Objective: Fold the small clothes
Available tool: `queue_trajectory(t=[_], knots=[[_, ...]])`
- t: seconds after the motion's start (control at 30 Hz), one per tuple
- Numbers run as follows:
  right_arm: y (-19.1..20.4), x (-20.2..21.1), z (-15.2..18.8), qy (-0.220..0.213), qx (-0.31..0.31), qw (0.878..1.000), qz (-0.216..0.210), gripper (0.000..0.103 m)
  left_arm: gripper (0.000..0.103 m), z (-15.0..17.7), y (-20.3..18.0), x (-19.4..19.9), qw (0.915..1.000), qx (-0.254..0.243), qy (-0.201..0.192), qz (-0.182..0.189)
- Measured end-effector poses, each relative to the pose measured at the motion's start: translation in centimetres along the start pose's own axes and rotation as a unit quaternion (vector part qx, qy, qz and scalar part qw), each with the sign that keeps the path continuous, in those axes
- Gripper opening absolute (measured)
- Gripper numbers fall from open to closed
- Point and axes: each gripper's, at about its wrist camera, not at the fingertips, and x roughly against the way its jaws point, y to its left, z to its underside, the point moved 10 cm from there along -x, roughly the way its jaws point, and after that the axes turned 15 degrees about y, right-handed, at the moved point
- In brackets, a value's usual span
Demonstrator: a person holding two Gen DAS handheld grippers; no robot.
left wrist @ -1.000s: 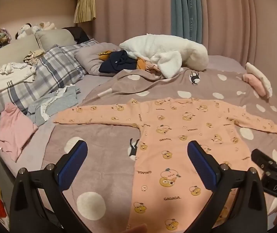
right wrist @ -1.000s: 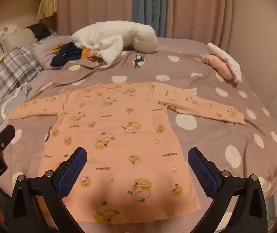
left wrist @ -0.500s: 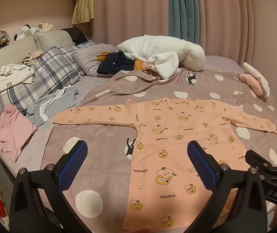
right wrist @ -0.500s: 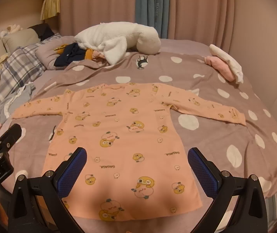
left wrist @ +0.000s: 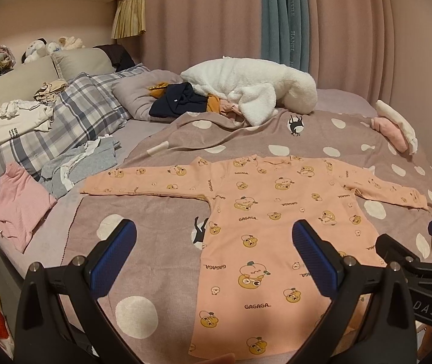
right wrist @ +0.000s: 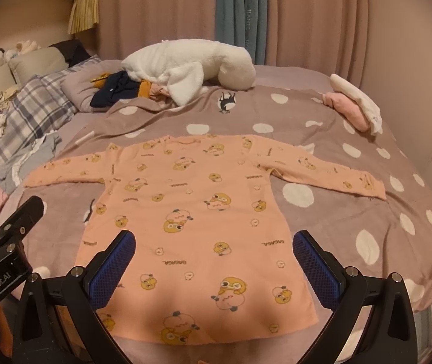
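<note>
A peach long-sleeved child's top [left wrist: 276, 212] with yellow duck prints lies flat on the dotted mauve blanket [left wrist: 155, 218], both sleeves spread out; it also shows in the right wrist view [right wrist: 197, 212]. My left gripper [left wrist: 212, 254] is open and empty, above the near left of the top's hem. My right gripper [right wrist: 212, 257] is open and empty, above the middle of the hem. Each gripper shows at the edge of the other's view.
A white plush toy [left wrist: 246, 88] and dark clothes [left wrist: 179, 103] lie at the bed's far end. Folded pink and white items [left wrist: 394, 130] sit far right. Plaid pillows [left wrist: 64, 121], grey clothes [left wrist: 79, 163] and a pink garment [left wrist: 18, 203] lie left.
Both grippers have drawn back and up from the top, so more of it and its hem shows. The top has not moved.
</note>
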Motion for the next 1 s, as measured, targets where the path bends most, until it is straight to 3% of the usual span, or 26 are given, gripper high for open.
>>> queue_trajectory(t=[1.0], knots=[[0.51, 0.14, 0.00, -0.001, 0.008, 1.000, -0.001, 0.103, 0.103, -0.15, 0.20, 0.63, 0.9999, -0.002, -0.011, 0.008]])
